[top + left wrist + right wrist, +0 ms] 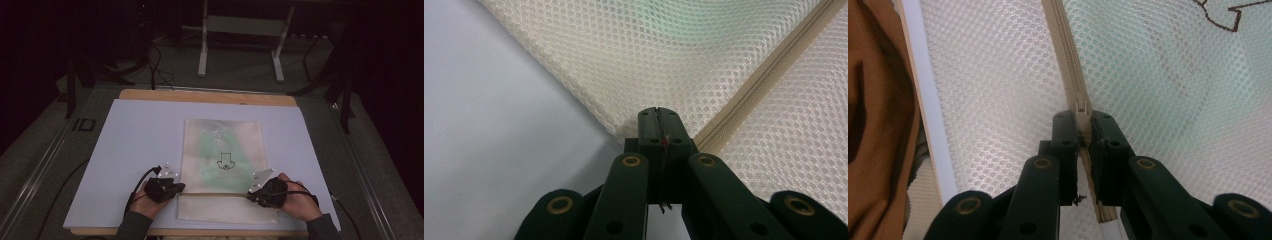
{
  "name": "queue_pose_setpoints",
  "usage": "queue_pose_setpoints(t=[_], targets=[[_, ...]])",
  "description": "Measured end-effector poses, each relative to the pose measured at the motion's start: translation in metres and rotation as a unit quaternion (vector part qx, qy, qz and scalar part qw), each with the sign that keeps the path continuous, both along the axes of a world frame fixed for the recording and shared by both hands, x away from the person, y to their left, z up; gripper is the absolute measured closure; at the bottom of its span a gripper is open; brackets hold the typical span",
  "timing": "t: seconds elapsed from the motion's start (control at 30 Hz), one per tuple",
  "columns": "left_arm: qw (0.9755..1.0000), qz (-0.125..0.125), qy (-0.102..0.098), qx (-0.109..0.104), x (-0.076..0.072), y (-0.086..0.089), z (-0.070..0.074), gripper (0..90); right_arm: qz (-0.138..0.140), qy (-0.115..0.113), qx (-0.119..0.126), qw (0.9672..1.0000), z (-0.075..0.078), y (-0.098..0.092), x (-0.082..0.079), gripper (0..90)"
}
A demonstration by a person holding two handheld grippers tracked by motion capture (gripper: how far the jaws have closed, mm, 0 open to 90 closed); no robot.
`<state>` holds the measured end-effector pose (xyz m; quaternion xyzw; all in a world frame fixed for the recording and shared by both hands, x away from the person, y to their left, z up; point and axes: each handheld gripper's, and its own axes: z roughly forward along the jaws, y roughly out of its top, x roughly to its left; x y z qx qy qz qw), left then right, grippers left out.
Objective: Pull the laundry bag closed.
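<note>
The mesh bag [223, 167] lies flat mid-bench. The left gripper [658, 125] is clamped on its left edge by the zipper [1064, 45]; the right gripper [1082, 125] pinches the zipper pull [1082, 107]. A skewed tug could slip the pull free or snag the mesh.

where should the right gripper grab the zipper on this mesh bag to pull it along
Best on the zipper pull, the small raised tab on the zipper track, approached from the bag's right end, in line with the track. It is the one part that stands proud of the flat mesh bag. The right gripper already pinches it; the left gripper clamps the bag's left edge, likely steadying it.
</note>
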<state>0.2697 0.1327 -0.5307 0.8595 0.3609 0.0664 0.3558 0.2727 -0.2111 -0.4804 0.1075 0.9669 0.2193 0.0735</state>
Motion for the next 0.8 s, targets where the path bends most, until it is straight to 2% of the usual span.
queue_pose_setpoints(t=[0.1,0.17,0.8], targets=[[1.0000,0.000,0.000,0.000,0.000,0.000,0.000,89.6,-0.001,0.001,0.004,1.0000,0.000,-0.001,0.000,82.4],[1.0000,0.000,0.000,0.000,0.000,0.000,0.000,89.6,-0.003,0.001,-0.002,1.0000,-0.001,-0.001,0.000,82.4],[1.0000,0.001,0.000,0.000,0.000,0.000,0.000,89.6,-0.027,0.007,0.005,0.9996,-0.002,-0.025,-0.002,82.4]])
